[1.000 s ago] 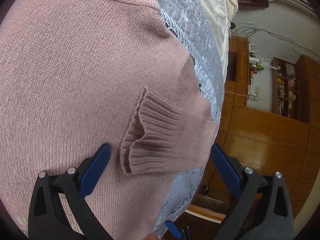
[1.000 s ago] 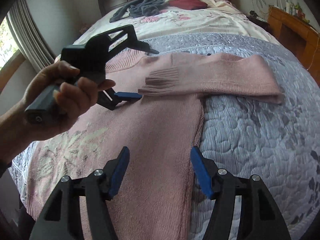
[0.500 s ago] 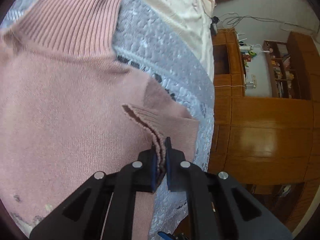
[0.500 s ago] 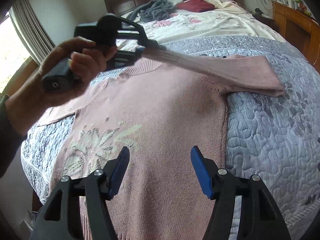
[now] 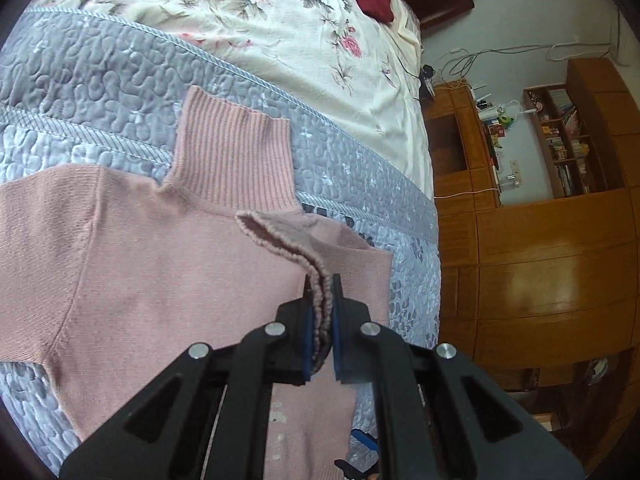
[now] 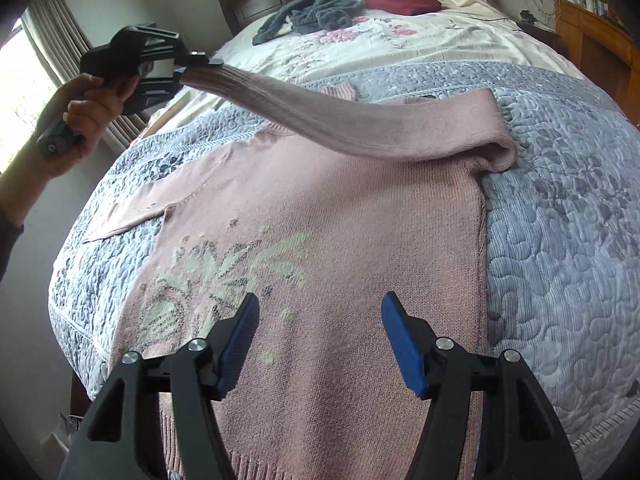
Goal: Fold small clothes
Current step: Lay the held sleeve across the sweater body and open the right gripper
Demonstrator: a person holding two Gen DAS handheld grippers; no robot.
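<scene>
A pink knit sweater [image 6: 320, 240] with a pale flower pattern lies flat on the grey quilt [image 6: 560, 240]. Its ribbed collar [image 5: 236, 160] points toward the floral sheet. My left gripper [image 5: 321, 280] is shut on the ribbed sleeve cuff [image 5: 280, 240]. In the right wrist view that left gripper [image 6: 188, 68] is held up at the left by a hand [image 6: 84, 112]. The sleeve [image 6: 360, 124] stretches from it across the sweater to the right shoulder. My right gripper [image 6: 318, 312] hangs open above the sweater's lower body, holding nothing.
A grey garment [image 6: 316, 12] and a dark red one [image 6: 404, 0] lie at the head of the bed on the floral sheet [image 6: 400, 48]. Wooden cabinets [image 5: 540, 260] and shelves stand beside the bed. A curtained window [image 6: 48, 48] is at the left.
My left gripper closed on the sleeve cuff, then lifted it up and to the left, pulling the sleeve taut over the sweater. The right gripper stayed open and drew back a little.
</scene>
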